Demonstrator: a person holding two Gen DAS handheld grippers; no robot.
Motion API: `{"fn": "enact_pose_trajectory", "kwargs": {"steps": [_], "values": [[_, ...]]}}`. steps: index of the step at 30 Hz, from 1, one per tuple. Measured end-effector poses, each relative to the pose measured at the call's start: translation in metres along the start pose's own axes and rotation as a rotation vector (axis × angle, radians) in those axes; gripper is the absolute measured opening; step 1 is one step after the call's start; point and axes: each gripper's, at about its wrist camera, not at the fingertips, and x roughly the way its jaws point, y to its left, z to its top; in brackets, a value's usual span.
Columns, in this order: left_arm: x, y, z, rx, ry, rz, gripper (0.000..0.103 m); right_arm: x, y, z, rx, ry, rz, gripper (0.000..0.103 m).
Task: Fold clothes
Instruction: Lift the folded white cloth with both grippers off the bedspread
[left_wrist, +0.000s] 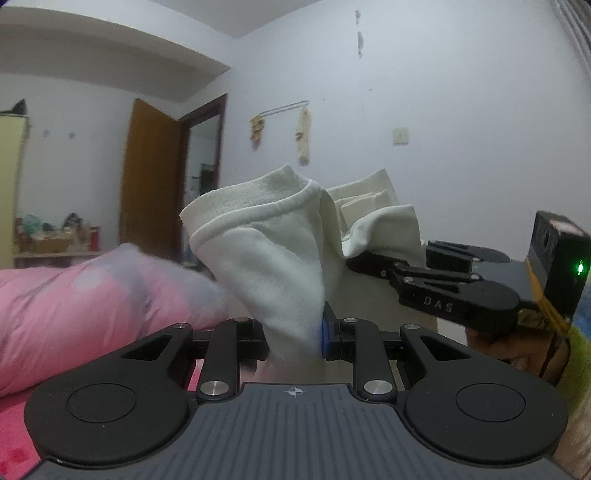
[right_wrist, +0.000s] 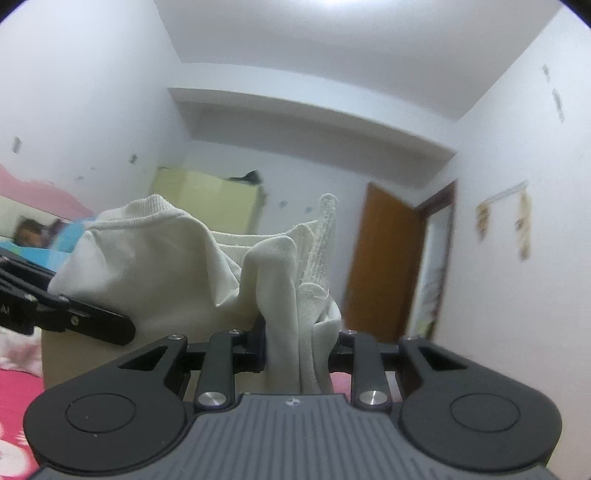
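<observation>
A cream-white garment (left_wrist: 269, 251) with a ribbed hem is held up in the air between both grippers. My left gripper (left_wrist: 293, 334) is shut on a bunched fold of it, the cloth rising from between the jaws. The right gripper (left_wrist: 373, 258) appears at the right of the left wrist view, clamped on another part of the cloth. In the right wrist view the right gripper (right_wrist: 297, 350) is shut on a thick fold of the garment (right_wrist: 155, 266), and the left gripper's black arm (right_wrist: 74, 317) shows at the left edge.
A pink quilt (left_wrist: 92, 302) lies on the bed below left. A brown door (left_wrist: 151, 181) stands open behind, beside white walls. A person's hand and green sleeve (left_wrist: 569, 354) hold the right gripper. A yellow-green wardrobe (right_wrist: 207, 203) stands far back.
</observation>
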Motion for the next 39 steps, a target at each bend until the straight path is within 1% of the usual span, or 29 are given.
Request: {"fn": "enact_pose_trajectory", "kwargs": {"steps": [4, 9, 14, 18, 29, 34, 39], "values": [[0.047, -0.012, 0.018, -0.031, -0.022, -0.045, 0.022, 0.016, -0.032, 0.010, -0.052, -0.014, -0.071, 0.028], [0.094, -0.017, 0.030, -0.059, -0.037, -0.093, 0.022, 0.044, -0.078, 0.012, -0.056, -0.014, -0.106, 0.028], [0.131, -0.023, 0.032, -0.066, -0.034, -0.125, 0.022, 0.076, -0.112, 0.000, -0.046, 0.002, -0.123, 0.028], [0.159, -0.018, 0.027, -0.074, -0.024, -0.138, 0.022, 0.089, -0.134, -0.013, -0.048, 0.011, -0.137, 0.028], [0.199, -0.006, 0.010, -0.094, 0.027, -0.145, 0.022, 0.122, -0.172, -0.057, -0.030, 0.074, -0.120, 0.028], [0.212, 0.007, 0.005, -0.093, 0.031, -0.124, 0.022, 0.144, -0.178, -0.071, -0.025, 0.106, -0.107, 0.028], [0.221, 0.029, 0.001, -0.103, 0.040, -0.095, 0.022, 0.178, -0.181, -0.079, -0.016, 0.138, -0.058, 0.028]]}}
